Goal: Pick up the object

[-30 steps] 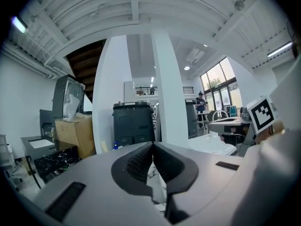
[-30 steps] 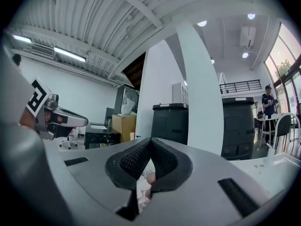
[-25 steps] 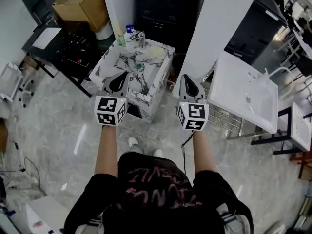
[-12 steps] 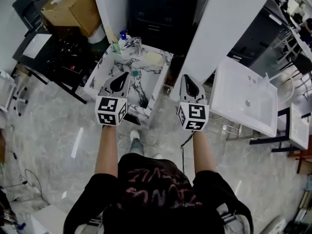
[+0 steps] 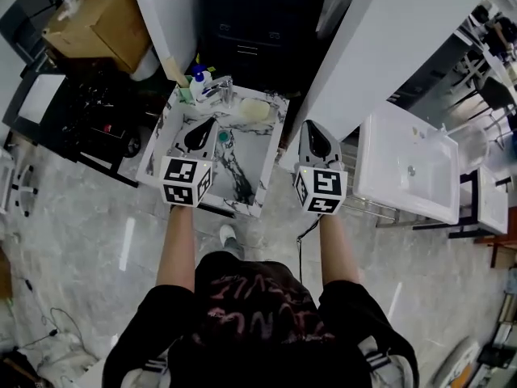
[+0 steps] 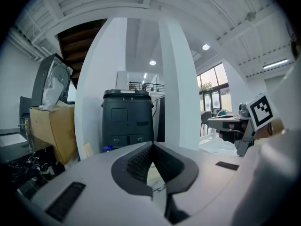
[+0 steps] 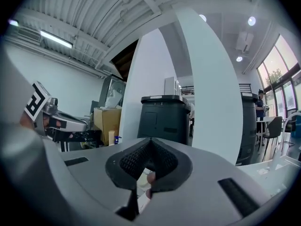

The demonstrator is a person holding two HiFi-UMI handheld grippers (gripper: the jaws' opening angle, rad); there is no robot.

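A marble-patterned sink stands on the floor ahead of me. Along its back edge are a blue-capped pump bottle, a chrome tap and a pale yellow sponge. A small teal object lies in the basin. My left gripper hovers over the basin's left half, just left of the teal object, shut and empty. My right gripper is held beside the sink's right rim, over the floor, also shut with nothing in it. In both gripper views the jaws meet at the tip.
A black cabinet stands behind the sink between white pillars. A white basin on a metal rack is to the right. A cardboard box and a dark cluttered table are at the left. Grey tiled floor lies all around.
The person has stepped forward: the marble sink has slid down the head view and now lies under the left gripper. Both grippers keep their pose and stay shut.
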